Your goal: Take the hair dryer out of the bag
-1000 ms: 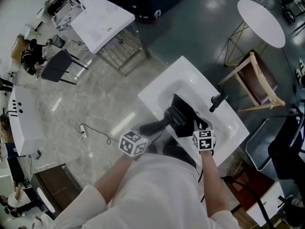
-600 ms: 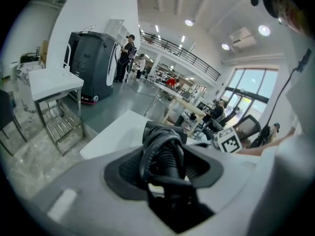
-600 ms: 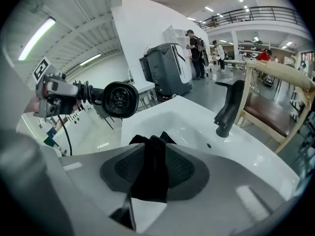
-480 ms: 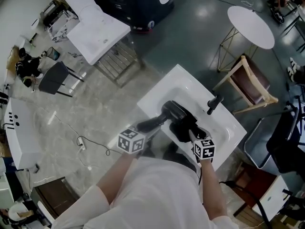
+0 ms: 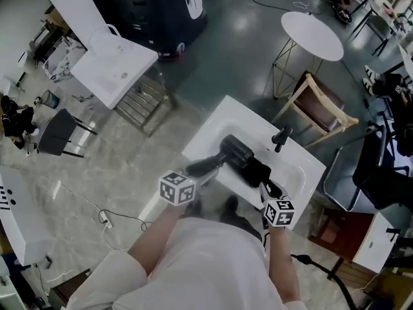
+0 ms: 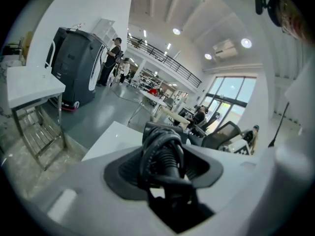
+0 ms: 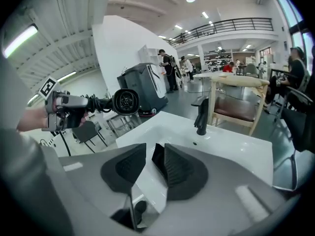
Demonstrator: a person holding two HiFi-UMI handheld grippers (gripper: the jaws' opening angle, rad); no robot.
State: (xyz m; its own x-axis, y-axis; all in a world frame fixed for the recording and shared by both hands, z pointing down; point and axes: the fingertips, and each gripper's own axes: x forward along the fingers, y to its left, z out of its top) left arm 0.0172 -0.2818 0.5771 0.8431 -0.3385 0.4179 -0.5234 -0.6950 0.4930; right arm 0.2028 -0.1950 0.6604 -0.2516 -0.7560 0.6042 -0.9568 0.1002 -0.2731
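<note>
Left tongs: the left gripper [image 6: 165,173] is clamping the handle of the hair dryer [image 5: 235,150]. Its jaws are standing wide around it, and the wound cord [image 6: 160,149] is bunching between the pads.
Right tongs: the right gripper [image 7: 150,156] is hovering over the near side of the sink [image 5: 216,124]. Its jaws have just been closing a little, leaving a narrow gap with nothing between them.
Hair dryer: it is hanging clear of the bag [image 5: 259,173], above the left part of the basin, with one round end facing the right gripper.
Bag: black, it is lying in the basin just beside the dryer's barrel; I cannot tell whether they are touching.
Standing close by: a black faucet [image 5: 279,137] is rising from the far rim, beyond the bag and apart from both grippers.
Further round: a wooden chair [image 5: 319,112] is sitting just behind the sink and a round white table [image 5: 312,35] beyond it. A white worktop [image 5: 113,76], a dark machine [image 5: 158,8] and a black chair [image 5: 58,133] are standing off to the left.
Count: two grippers, one hair dryer, one bag, one sink, one faucet.
</note>
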